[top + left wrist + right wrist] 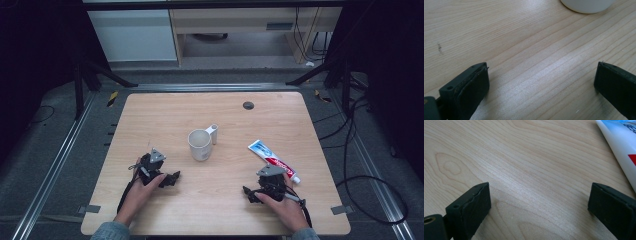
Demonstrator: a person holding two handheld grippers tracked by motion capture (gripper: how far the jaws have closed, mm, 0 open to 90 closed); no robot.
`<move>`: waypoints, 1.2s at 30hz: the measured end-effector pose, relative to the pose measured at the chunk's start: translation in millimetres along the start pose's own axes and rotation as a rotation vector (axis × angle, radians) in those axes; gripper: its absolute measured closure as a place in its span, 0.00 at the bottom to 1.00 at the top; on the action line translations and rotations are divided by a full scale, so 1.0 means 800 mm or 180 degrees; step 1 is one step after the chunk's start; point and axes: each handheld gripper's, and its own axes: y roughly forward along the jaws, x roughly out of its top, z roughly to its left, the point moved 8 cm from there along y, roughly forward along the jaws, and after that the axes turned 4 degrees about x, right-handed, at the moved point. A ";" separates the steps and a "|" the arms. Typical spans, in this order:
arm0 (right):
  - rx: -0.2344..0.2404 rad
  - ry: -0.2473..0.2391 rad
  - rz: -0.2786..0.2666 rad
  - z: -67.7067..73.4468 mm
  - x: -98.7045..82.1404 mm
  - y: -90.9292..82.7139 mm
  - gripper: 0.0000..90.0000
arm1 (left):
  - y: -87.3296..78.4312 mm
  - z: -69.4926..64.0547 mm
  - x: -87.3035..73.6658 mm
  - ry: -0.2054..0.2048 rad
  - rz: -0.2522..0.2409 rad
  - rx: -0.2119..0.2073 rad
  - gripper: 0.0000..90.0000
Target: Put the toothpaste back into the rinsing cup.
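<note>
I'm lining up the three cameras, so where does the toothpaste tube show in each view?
High view: the tube lies right of centre on the table, slanting down toward the right gripper.
Left gripper view: not in it; the cup sits at the top edge.
Right gripper view: the tube runs down the upper right corner, beyond the open jaws.
Shared landmark: the wood-grain table.
</note>
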 end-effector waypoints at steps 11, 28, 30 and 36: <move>-0.0176 -0.0240 0.0024 -0.008 0.012 -0.027 0.19 | 0.000 0.000 0.000 -0.0002 0.0002 0.0001 0.00; -0.0495 -0.0712 0.0757 -0.067 0.057 -0.091 0.28 | 0.000 0.000 0.000 0.0000 0.0001 0.0001 0.00; -0.0482 -0.0697 0.0776 -0.071 0.059 -0.092 0.28 | 0.000 0.000 0.000 -0.0002 0.0001 0.0002 0.00; -0.0390 -0.0623 0.0961 -0.087 0.072 -0.087 0.31 | 0.000 0.000 0.000 -0.0004 0.0001 0.0003 0.00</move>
